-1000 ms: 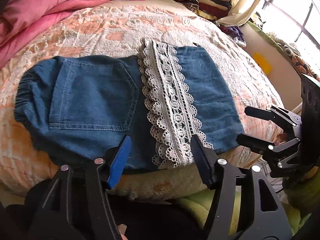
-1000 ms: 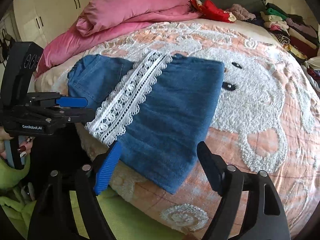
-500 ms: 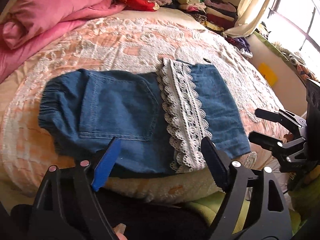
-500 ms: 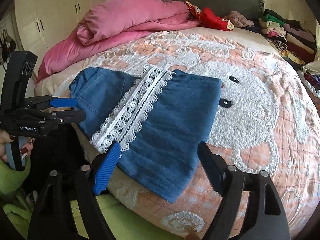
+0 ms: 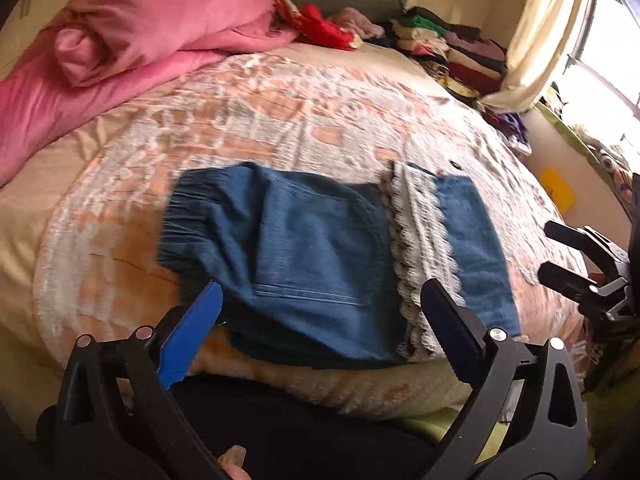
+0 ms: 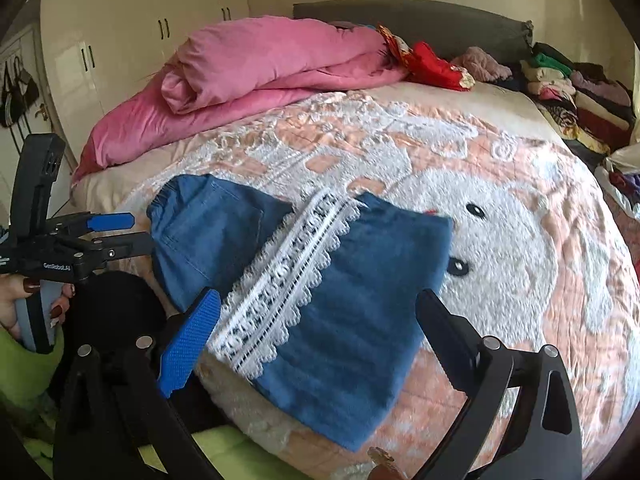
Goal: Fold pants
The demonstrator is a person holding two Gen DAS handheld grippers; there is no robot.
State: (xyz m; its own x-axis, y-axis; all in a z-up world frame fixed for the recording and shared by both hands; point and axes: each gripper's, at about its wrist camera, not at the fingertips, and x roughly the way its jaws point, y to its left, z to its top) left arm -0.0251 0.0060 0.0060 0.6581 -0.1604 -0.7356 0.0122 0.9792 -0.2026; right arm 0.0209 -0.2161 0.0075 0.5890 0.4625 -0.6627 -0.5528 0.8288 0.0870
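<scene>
Blue denim pants (image 5: 312,256) lie folded on the bed near its front edge, with a white lace band (image 5: 420,248) across them and the elastic waist at the left. They also show in the right wrist view (image 6: 352,300), with the lace band (image 6: 288,280) running diagonally. My left gripper (image 5: 320,320) is open and empty, just in front of the pants' near edge. My right gripper (image 6: 316,324) is open and empty, above the pants' near corner. Each gripper shows in the other's view, the right one (image 5: 560,252) and the left one (image 6: 120,232).
The bed has a peach and white patterned bedspread (image 6: 520,240). A pink duvet (image 6: 260,72) is bunched at the head. Red cloth (image 6: 432,64) and stacks of folded clothes (image 6: 568,92) line the far right. Wardrobe doors (image 6: 140,40) stand behind; a window (image 5: 600,60) is at the right.
Both grippers have drawn back and risen from the pants, staying open. The pants lie where they were, now farther off in both views.
</scene>
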